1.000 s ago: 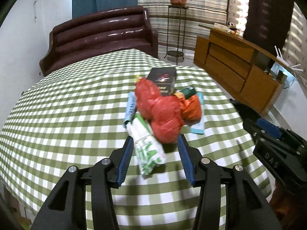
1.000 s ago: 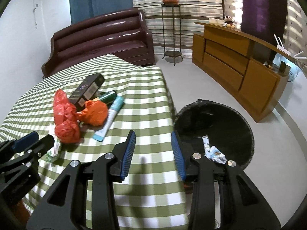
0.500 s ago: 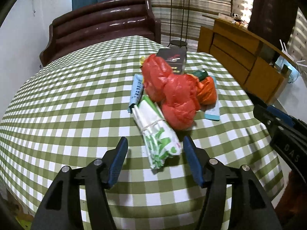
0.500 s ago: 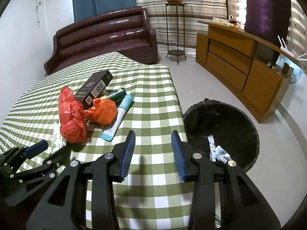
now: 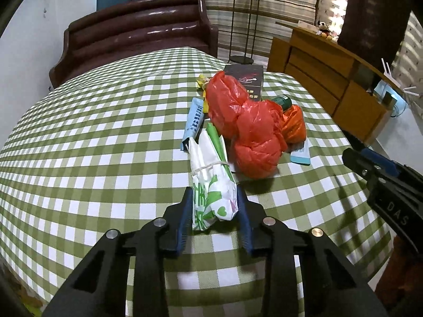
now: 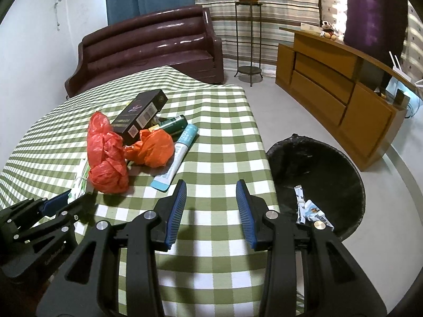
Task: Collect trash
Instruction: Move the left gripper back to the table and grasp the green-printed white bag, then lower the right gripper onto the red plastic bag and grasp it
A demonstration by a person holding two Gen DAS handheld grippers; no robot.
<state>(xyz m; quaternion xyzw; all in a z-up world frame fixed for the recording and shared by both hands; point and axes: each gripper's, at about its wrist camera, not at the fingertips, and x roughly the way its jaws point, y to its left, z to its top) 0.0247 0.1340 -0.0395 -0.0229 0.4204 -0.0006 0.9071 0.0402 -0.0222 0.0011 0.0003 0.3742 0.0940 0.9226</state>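
A white and green wrapped packet (image 5: pixel 211 182) lies on the green checked table (image 5: pixel 92 145), its near end between the blue pads of my left gripper (image 5: pixel 214 206), which has closed onto it. Behind it lie a red plastic bag (image 5: pixel 248 129), an orange bag (image 5: pixel 293 124), a blue tube (image 5: pixel 194 119), a green bottle (image 5: pixel 283 102) and a black box (image 5: pixel 246 79). My right gripper (image 6: pixel 211 206) is open and empty over the table's near right corner. The black bin (image 6: pixel 317 182) stands on the floor to its right with wrappers (image 6: pixel 309 208) inside.
A brown sofa (image 6: pixel 148 50) stands behind the table. A wooden sideboard (image 6: pixel 338 100) runs along the right wall. A metal plant stand (image 6: pixel 248 39) with a pot is at the back. The right gripper shows at the right edge of the left wrist view (image 5: pixel 380 174).
My left gripper has moved forward around the white and green packet and its jaws have narrowed onto it. The right gripper has drifted a little left, still open.
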